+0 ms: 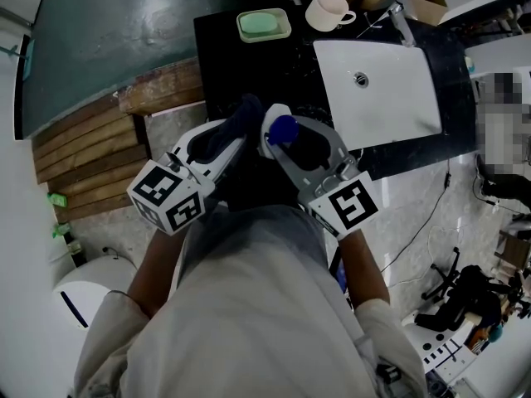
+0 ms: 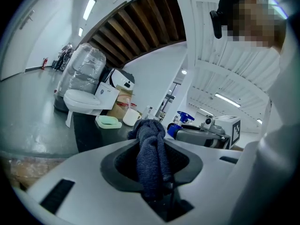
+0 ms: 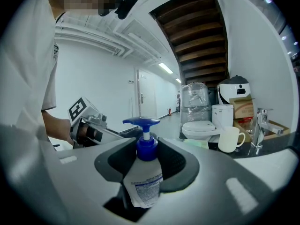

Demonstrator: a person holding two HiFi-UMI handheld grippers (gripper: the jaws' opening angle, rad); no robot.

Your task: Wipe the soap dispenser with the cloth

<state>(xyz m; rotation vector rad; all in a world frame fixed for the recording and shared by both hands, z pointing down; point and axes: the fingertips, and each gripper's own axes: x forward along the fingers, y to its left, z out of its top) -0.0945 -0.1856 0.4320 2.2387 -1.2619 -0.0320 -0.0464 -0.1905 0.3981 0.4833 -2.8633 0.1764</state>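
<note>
The left gripper (image 1: 243, 116) was clamped on a dark blue cloth (image 2: 151, 156), which ran up between its jaws and bunched above their tips. The right gripper (image 1: 280, 133) was clamped on the dispenser (image 3: 144, 179), a white bottle with a printed label; its blue pump (image 3: 142, 123) stood clear above the jaws. Both grippers were held in front of the person, above the near edge of a black counter (image 1: 236, 60), with their tips drawn close together. The bunched cloth sat just beside the pump on its left, but whether they touched could not be told. Farther back on the counter lay a dish (image 1: 264, 25) with green soap and a white mug (image 1: 328, 11). To the right sat a white sink (image 1: 390, 98) with its tap (image 1: 401, 21).
</note>
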